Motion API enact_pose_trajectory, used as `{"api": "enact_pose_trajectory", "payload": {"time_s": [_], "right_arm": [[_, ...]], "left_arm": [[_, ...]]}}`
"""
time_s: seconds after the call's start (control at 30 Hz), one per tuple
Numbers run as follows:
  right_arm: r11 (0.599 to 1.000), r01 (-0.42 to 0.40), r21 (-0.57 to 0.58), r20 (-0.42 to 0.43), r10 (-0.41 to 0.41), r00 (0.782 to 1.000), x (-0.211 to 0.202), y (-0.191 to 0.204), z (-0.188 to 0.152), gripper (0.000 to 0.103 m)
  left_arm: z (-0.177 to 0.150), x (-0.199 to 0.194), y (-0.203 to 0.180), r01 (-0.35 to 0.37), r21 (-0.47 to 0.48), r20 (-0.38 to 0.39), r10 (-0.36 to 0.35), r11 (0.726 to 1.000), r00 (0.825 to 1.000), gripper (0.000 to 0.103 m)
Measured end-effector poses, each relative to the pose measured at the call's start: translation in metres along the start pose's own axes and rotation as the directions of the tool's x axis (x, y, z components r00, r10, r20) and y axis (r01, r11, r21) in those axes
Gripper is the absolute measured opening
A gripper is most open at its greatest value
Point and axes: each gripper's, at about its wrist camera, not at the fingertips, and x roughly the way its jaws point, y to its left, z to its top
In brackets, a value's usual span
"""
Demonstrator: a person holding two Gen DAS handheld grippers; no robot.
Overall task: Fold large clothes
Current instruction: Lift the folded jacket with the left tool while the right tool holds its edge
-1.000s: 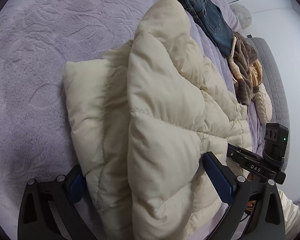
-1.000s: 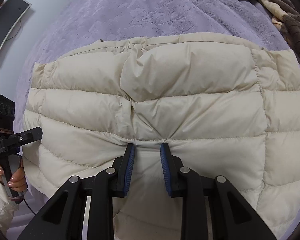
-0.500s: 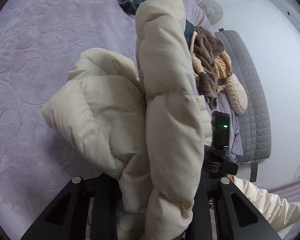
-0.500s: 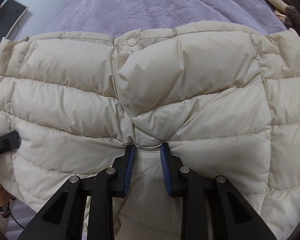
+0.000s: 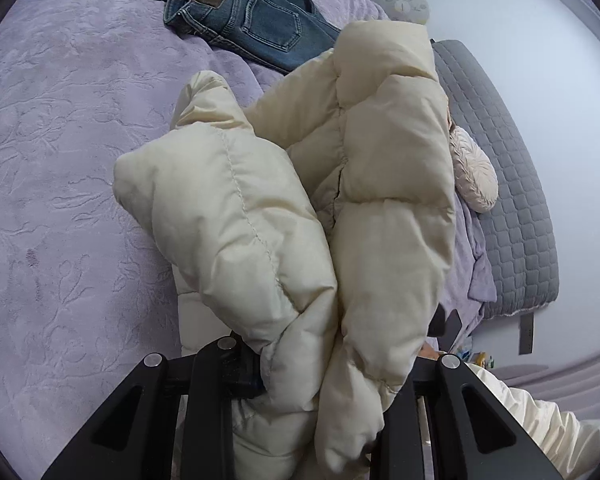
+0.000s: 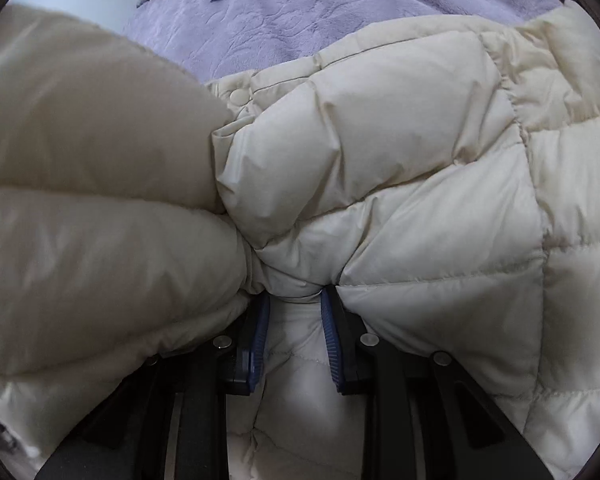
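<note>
Both my left gripper (image 5: 300,384) and right gripper (image 6: 292,332) pinch the cream quilted puffer jacket (image 6: 380,168), its lifted left-held end nearest the right.

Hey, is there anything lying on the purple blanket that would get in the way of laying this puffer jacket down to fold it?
Nothing visible does. Both grippers already clamp the cream jacket. The jeans lie farther back on the blanket, apart from it.
</note>
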Motion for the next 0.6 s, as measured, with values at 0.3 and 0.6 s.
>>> {"api": "enact_pose_trajectory", "payload": {"time_s": [0.3, 0.6], "right_arm": [[0.925, -0.313, 0.213, 0.156, 0.284, 0.946, -0.039, -0.041, 0.032, 0.013], [0.915, -0.290, 0.280, 0.042, 0.291, 0.956, 0.018, -0.038, 0.071, 0.002]], "left_arm": [[-0.004, -0.001, -0.003, -0.043, -0.042, 0.006, 0.044, 0.998, 0.999, 0.029], [0.005, 0.026, -0.038, -0.127, -0.032, -0.014, 0.127, 0.991, 0.992, 0.029]]}}
